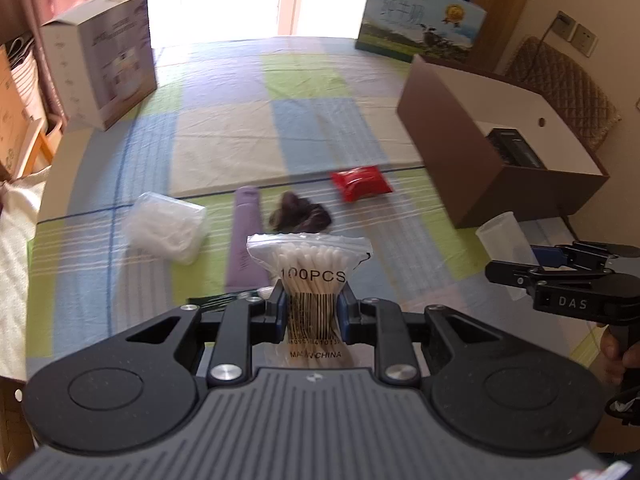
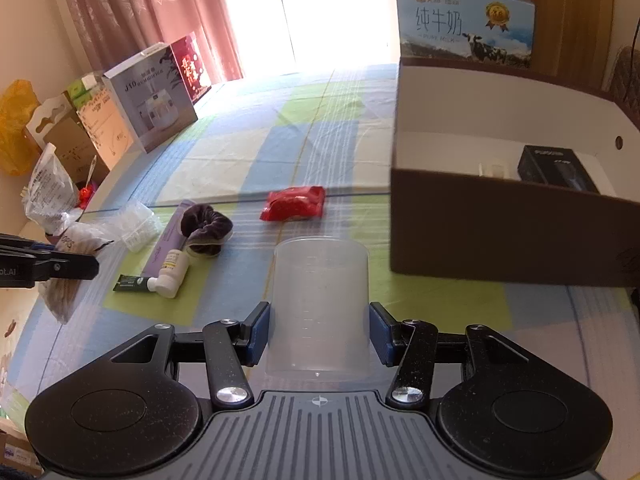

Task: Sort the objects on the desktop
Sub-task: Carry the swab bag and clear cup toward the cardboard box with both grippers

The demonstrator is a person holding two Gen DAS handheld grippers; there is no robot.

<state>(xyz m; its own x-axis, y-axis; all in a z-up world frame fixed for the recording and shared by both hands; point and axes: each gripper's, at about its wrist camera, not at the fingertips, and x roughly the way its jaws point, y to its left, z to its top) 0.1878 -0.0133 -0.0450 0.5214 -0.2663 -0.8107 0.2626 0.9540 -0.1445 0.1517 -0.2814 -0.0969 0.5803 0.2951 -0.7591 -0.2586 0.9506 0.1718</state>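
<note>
My left gripper (image 1: 311,304) is shut on a clear bag of cotton swabs (image 1: 308,260) marked 100PCS, held upright above the checked tablecloth. My right gripper (image 2: 320,332) is shut on a clear plastic measuring cup (image 2: 320,300), both blue pads against its sides. An open brown cardboard box (image 2: 500,232) stands just right of the cup, with a black case (image 2: 560,168) inside. On the cloth lie a red packet (image 2: 294,202), a dark scrunchie (image 2: 206,228), a purple stick pack (image 2: 168,240), a white pill bottle (image 2: 172,272), a dark green tube (image 2: 130,282) and a clear plastic pack (image 2: 138,224).
A humidifier box (image 1: 108,60) stands at the far left of the table, a milk carton box (image 1: 420,24) at the far right. A quilted chair (image 1: 568,88) sits behind the brown box. More boxes and bags crowd the left table edge (image 2: 60,152).
</note>
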